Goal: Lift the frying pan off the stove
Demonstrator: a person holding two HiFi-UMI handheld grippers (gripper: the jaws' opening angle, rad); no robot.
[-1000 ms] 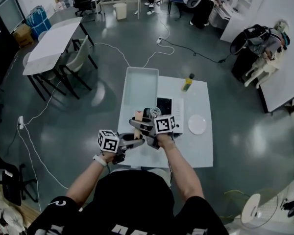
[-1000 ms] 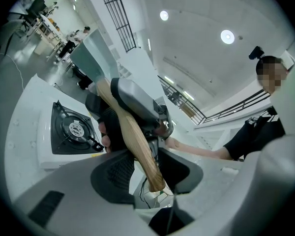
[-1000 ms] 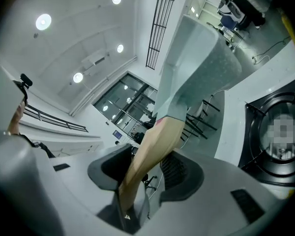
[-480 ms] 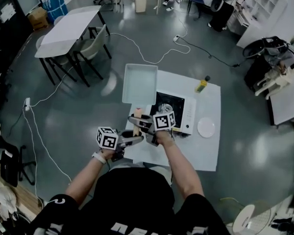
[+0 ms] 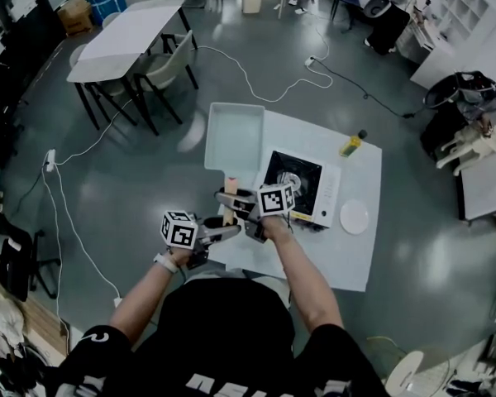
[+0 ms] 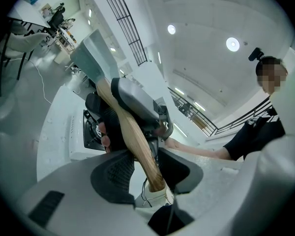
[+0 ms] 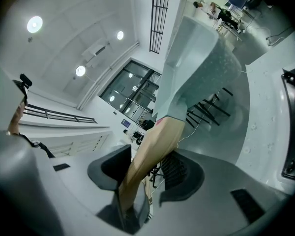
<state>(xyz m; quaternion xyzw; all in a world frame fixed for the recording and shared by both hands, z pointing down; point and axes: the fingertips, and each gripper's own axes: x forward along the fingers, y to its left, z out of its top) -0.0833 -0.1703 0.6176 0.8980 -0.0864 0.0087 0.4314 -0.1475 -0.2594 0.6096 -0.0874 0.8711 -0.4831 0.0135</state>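
Observation:
The frying pan (image 5: 236, 135) is a pale grey rectangular pan with a wooden handle (image 5: 231, 189). It hangs in the air just left of the black-topped stove (image 5: 293, 176), past the table's left edge. Both grippers are shut on the handle. My right gripper (image 5: 229, 198) grips nearer the pan and my left gripper (image 5: 223, 231) grips the handle's end. In the left gripper view the handle (image 6: 137, 141) runs up between the pads, past the right gripper (image 6: 137, 102), to the pan (image 6: 96, 58). The right gripper view shows the handle (image 7: 152, 151) and the pan (image 7: 201, 63) above.
The stove stands on a white table (image 5: 347, 255) with a white plate (image 5: 355, 217) to its right and a yellow bottle (image 5: 353, 144) behind. Cables (image 5: 256, 89) cross the grey floor. A table with chairs (image 5: 128, 44) stands at the back left.
Both grippers, with the pan between them, have drifted slightly left, away from the stove. The head view has also shifted, so more of the stove top shows.

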